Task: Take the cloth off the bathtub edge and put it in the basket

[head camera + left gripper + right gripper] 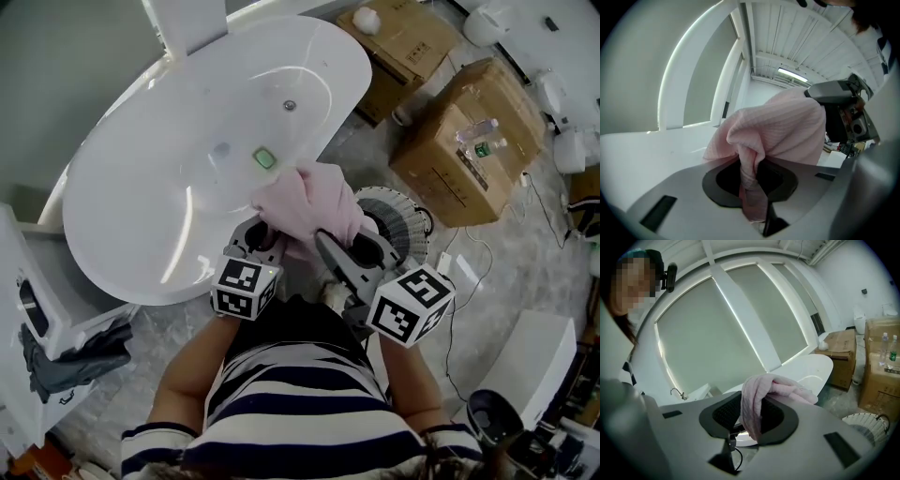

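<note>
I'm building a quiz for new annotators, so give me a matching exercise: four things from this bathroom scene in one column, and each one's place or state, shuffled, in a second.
Things:
1. pink cloth
2. bathtub
3. basket
4. right-hand cardboard box

States:
A. bottles stand on it
B. white, slatted, partly hidden behind the cloth
C. pinched in the left tongs and the right tongs
D. white, oval, with a drain in its bottom

Pairs: 1-C, 2-D, 3-B, 4-A.
</note>
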Available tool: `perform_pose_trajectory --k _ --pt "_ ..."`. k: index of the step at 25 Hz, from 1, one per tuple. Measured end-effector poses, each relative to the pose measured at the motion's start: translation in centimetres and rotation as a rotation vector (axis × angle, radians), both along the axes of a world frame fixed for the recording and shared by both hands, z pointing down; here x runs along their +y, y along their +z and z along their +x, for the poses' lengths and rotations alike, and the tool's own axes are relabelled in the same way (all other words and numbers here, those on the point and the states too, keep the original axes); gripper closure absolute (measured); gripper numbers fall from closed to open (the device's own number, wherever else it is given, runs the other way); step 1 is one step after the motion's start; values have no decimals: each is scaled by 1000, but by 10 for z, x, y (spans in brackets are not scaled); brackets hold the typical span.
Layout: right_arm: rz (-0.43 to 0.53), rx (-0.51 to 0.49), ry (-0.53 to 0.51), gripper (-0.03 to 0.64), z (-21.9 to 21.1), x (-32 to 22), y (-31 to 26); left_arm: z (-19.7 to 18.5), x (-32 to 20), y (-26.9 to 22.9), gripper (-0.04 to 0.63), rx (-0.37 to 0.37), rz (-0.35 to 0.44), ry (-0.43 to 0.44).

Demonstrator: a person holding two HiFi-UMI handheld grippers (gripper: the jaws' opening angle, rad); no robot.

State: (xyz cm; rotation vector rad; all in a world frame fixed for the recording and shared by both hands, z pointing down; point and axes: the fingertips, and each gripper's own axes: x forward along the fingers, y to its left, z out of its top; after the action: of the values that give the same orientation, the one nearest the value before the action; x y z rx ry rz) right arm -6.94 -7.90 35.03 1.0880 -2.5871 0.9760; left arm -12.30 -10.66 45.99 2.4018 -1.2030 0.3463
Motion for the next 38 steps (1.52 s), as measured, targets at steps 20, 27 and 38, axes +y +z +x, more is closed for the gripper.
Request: perform_pose_trajectory --k 20,27,38 --pt "252 19 400 502 177 17 -84 193 -28 -127 520 246 192 349" --pt "232 33 519 502 242 35 -81 262 -10 -132 520 258 171 470" --pt "72 40 637 502 305 57 -12 322 18 -60 520 158 12 592"
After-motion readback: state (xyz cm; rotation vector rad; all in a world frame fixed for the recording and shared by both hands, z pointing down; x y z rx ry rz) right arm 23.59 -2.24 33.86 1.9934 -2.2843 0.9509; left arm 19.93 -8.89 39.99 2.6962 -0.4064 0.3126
